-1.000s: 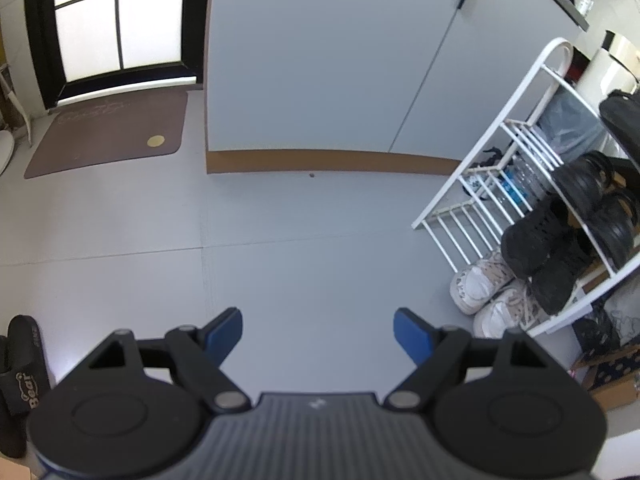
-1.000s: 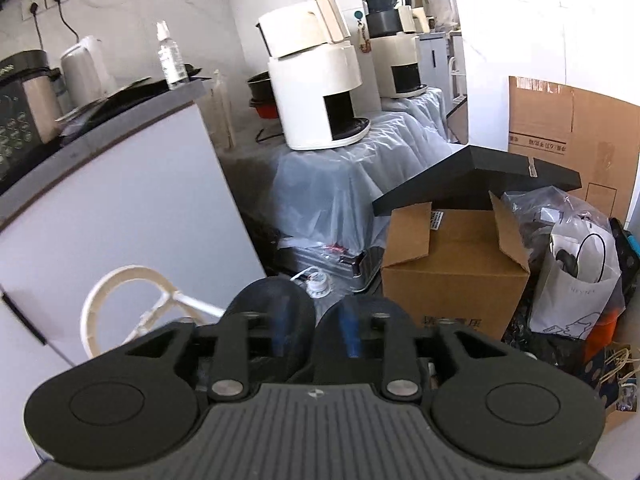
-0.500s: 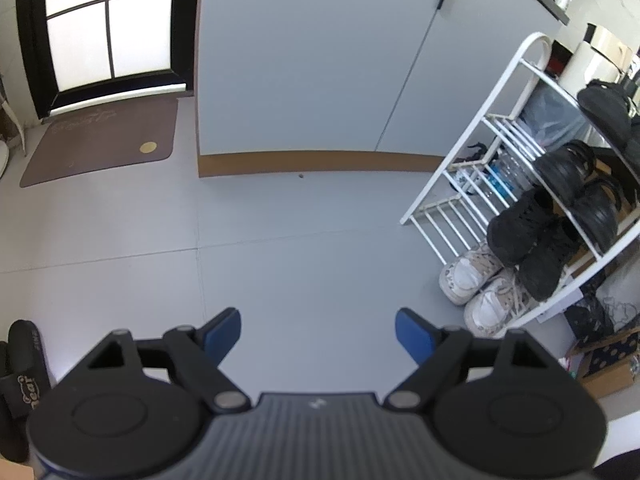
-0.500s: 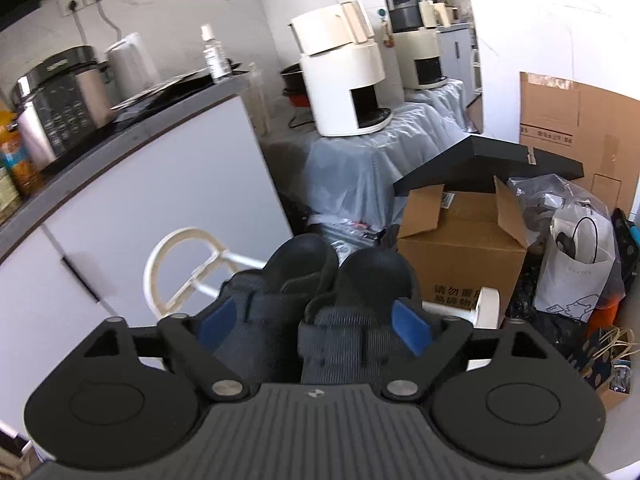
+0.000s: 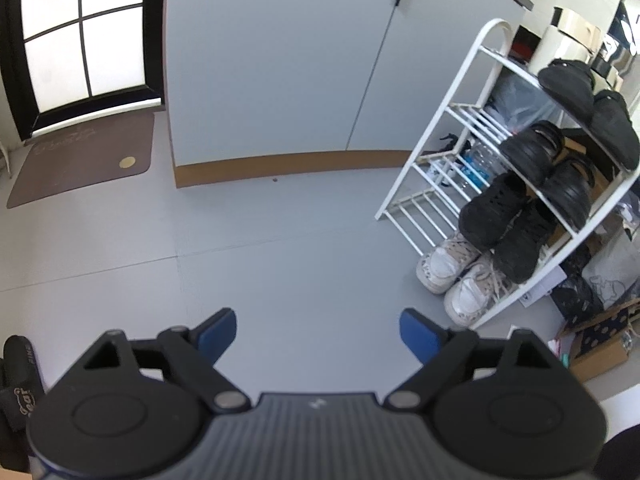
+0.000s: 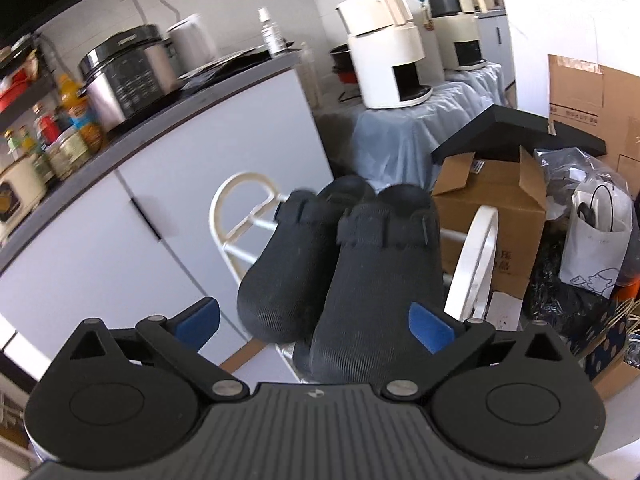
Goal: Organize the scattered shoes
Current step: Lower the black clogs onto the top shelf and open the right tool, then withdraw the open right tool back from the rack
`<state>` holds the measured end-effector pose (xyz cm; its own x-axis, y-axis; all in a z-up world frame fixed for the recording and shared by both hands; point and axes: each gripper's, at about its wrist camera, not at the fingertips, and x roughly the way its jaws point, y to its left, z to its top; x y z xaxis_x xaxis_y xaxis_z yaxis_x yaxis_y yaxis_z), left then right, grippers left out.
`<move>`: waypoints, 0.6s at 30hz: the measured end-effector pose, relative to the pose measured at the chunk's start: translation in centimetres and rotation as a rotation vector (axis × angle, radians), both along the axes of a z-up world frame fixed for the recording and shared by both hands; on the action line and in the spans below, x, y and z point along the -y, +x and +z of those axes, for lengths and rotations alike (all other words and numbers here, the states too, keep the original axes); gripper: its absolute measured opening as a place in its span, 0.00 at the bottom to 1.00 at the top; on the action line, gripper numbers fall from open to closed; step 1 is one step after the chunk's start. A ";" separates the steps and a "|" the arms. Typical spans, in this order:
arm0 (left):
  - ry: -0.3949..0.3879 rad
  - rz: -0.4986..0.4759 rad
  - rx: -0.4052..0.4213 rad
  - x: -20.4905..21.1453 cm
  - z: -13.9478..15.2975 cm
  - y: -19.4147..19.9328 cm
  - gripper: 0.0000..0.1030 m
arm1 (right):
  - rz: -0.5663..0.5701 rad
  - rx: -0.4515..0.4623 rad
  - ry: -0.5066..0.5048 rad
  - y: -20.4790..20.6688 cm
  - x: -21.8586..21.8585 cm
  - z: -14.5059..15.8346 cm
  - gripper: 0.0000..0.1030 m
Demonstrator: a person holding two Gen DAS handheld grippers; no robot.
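A pair of dark grey clogs (image 6: 348, 264) rests on the top shelf of the white shoe rack (image 6: 474, 256), heels toward me. My right gripper (image 6: 316, 322) is open just behind the heels, touching neither shoe. In the left wrist view the same rack (image 5: 444, 160) holds the clogs (image 5: 588, 100) on top, black shoes (image 5: 536, 184) on the middle shelves and white sneakers (image 5: 456, 272) at the bottom. My left gripper (image 5: 320, 330) is open and empty above the grey floor. Black slippers (image 5: 18, 384) lie on the floor at the far left.
A grey cabinet (image 5: 280, 60) stands behind the rack, with appliances on its counter (image 6: 132, 76). A brown doormat (image 5: 84, 160) lies by the door. Cardboard boxes (image 6: 492, 208) and bags (image 6: 596, 240) crowd the right of the rack.
My right gripper has opened, let go of the clogs on the top shelf and drawn back from them. My left gripper has stayed open, its view shifting slightly.
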<state>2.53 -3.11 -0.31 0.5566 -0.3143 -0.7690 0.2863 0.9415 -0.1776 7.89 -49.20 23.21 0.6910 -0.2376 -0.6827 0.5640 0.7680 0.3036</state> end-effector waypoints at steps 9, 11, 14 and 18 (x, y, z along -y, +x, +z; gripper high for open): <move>-0.004 -0.023 0.016 1.2 0.2 -1.9 0.93 | 0.098 -0.036 -0.097 -4.3 -5.8 -3.9 1.00; -0.012 -0.021 0.022 1.2 0.2 -2.2 0.95 | 0.108 -0.036 -0.096 -5.0 -6.4 -4.6 1.00; -0.013 -0.010 0.027 1.4 0.0 -2.7 0.96 | 0.118 -0.030 -0.074 -6.8 -8.1 -6.9 1.00; -0.014 0.001 0.025 1.7 -0.2 -3.2 0.96 | 0.138 -0.010 -0.094 -8.5 -10.3 -9.2 1.00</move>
